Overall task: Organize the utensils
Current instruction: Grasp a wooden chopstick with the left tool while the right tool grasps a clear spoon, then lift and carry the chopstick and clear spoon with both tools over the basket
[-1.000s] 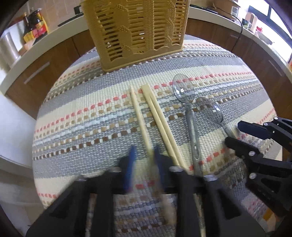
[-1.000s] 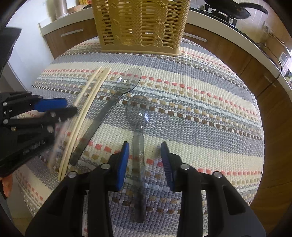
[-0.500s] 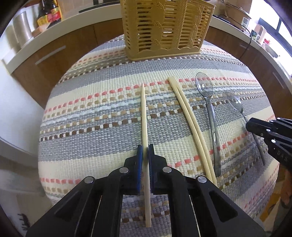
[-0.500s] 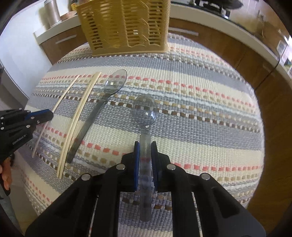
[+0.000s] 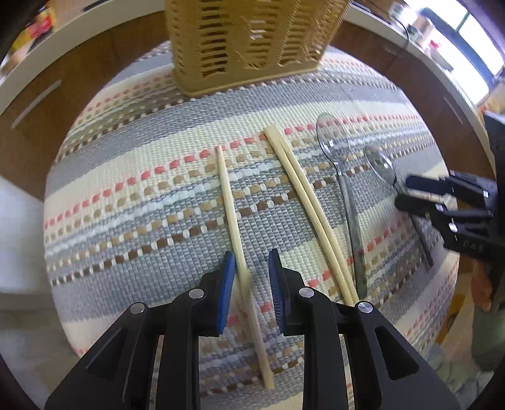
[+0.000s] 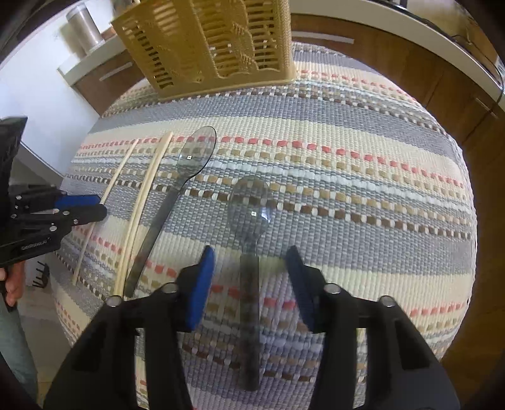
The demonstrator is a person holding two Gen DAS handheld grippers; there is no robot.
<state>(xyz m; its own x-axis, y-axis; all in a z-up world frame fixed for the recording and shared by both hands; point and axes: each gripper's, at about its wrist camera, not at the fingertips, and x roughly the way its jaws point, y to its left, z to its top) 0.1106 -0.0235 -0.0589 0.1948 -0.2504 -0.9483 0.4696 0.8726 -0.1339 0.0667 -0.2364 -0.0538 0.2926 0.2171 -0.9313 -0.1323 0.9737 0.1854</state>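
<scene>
A single wooden chopstick [image 5: 235, 217] lies on the striped mat, between the open fingers of my left gripper [image 5: 251, 268]. A pair of chopsticks [image 5: 307, 205] lies to its right, then a clear plastic spoon [image 5: 342, 176]. My right gripper [image 6: 251, 263] is open, its fingers on either side of the handle of a second clear spoon [image 6: 250, 220] lying on the mat. The other spoon [image 6: 176, 195] and the chopsticks [image 6: 148, 192] lie to its left. A tan slotted utensil basket [image 5: 249, 41] stands at the far edge; it also shows in the right wrist view [image 6: 208, 44].
The woven striped mat [image 6: 363, 195] covers the table. Brown cabinets and a white counter [image 5: 47, 72] run behind it. A metal canister [image 6: 83, 30] stands on the counter at left. Each gripper shows at the side of the other's view.
Half a second ago both grippers were shut, the left on the single chopstick and the right on the spoon handle. Both have opened, and the chopstick and spoon lie on the mat.
</scene>
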